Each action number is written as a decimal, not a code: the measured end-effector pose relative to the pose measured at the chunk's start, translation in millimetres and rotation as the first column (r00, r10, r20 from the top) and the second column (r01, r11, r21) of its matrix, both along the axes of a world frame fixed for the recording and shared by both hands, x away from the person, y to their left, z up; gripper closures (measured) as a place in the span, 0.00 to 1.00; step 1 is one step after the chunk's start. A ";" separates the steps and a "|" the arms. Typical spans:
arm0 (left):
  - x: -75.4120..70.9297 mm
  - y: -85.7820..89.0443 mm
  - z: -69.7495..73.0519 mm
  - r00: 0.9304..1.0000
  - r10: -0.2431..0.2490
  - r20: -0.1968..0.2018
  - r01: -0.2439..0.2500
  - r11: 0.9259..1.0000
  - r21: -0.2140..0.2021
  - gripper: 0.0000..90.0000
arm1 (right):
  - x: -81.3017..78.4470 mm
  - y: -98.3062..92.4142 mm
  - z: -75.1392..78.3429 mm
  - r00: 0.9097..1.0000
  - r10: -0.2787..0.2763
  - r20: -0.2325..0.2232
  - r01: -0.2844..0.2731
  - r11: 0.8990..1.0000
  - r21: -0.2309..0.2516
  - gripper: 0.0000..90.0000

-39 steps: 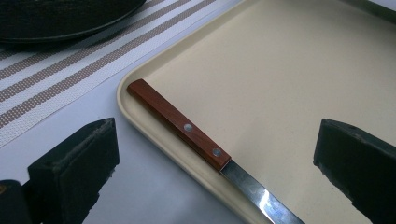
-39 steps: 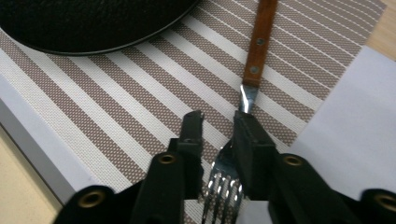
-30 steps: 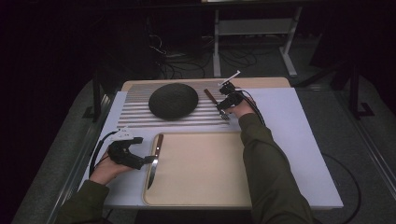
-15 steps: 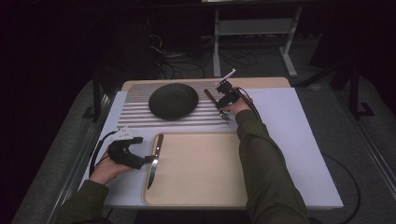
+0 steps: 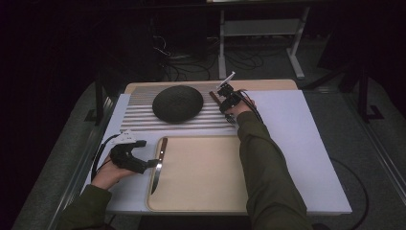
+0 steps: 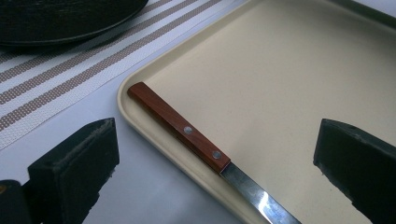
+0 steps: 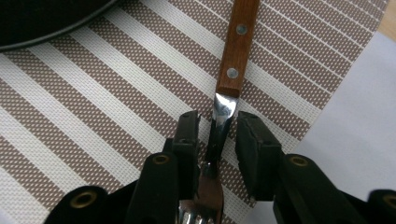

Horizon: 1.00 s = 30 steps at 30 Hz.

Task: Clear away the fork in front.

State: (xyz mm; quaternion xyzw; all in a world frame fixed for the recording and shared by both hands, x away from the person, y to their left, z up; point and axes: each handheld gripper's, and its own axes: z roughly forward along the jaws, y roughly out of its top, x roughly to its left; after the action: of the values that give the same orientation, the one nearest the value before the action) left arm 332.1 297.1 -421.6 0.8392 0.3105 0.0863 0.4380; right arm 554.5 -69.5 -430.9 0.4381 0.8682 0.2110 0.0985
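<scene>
On the striped woven placemat (image 7: 116,107), our right gripper (image 7: 217,133) nearly pinched the wooden-handled steel fork (image 7: 223,93), presumably to lift it. Our left gripper (image 6: 215,168) sat spread by the wooden-handled knife (image 6: 187,133).

The left claw (image 5: 152,164) rests low at the person's near left, jaws spread wide apart. The right arm (image 5: 268,177) stretches far forward, its claw (image 7: 216,135) pointing down with jaws drawn close together, a narrow gap between them.

Tray (image 5: 201,201) nearest; knife (image 5: 158,165) on its left rim. Placemat (image 5: 139,120) behind, bearing bowl (image 5: 177,103) left, fork (image 7: 229,60) right.
</scene>
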 end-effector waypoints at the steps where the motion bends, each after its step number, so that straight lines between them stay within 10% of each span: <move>1: 0.0 -0.1 0.0 1.000 0.000 0.000 0.000 1.000 0.000 0.00 | 0.4 -0.1 -0.7 1.000 0.001 -0.001 -0.001 1.000 -0.002 0.78; 30: 0.0 -0.2 -0.3 1.000 -0.002 -0.001 0.002 1.000 0.000 0.00 | 0.9 0.6 -1.8 1.000 -0.024 -0.006 0.024 1.000 0.002 0.90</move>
State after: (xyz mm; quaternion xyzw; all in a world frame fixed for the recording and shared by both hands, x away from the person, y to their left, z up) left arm 332.1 296.8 -421.9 0.8396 0.3101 0.0854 0.4377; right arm 555.4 -68.9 -432.7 0.4491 0.8630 0.2094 0.0981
